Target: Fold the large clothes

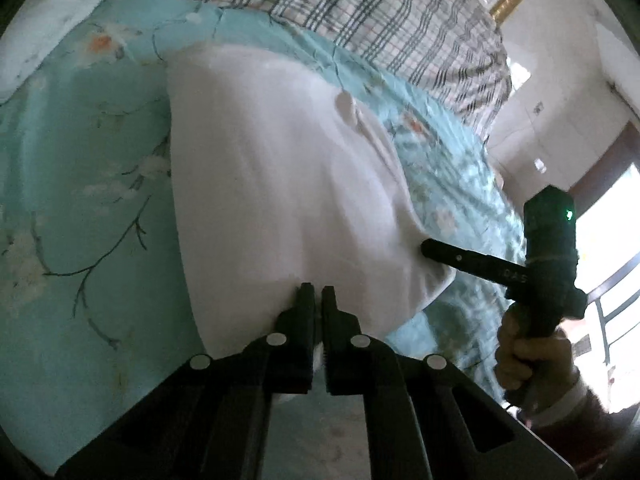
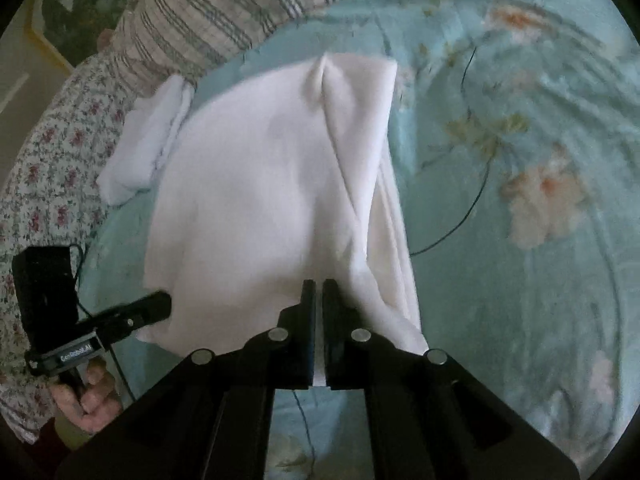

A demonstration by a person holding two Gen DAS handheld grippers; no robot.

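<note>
In the left wrist view, the left gripper [image 1: 317,294] is pinched on the near edge of the white garment [image 1: 280,168], which lies spread on the teal bedsheet [image 1: 80,200] below a plaid quilt [image 1: 360,12]. The bite looks shallow, so a sharp pull could likely slip the hem free and collapse the fold. This gripper tilts down toward the bed, and the right gripper [image 1: 430,249] comes in from the right, held by a hand [image 1: 532,360], its tips at the cloth's right edge. In the right wrist view, the right gripper [image 2: 319,292] also tilts down, jaws pressed on white cloth that shows in the slit between them. A ridge of bunched cloth [image 2: 360,200] runs up the garment; uneven lifting by the two hands would probably set that crease into the fold. The left gripper [image 2: 160,304] clamps the left corner, near a small white bundle [image 2: 148,148].
</note>
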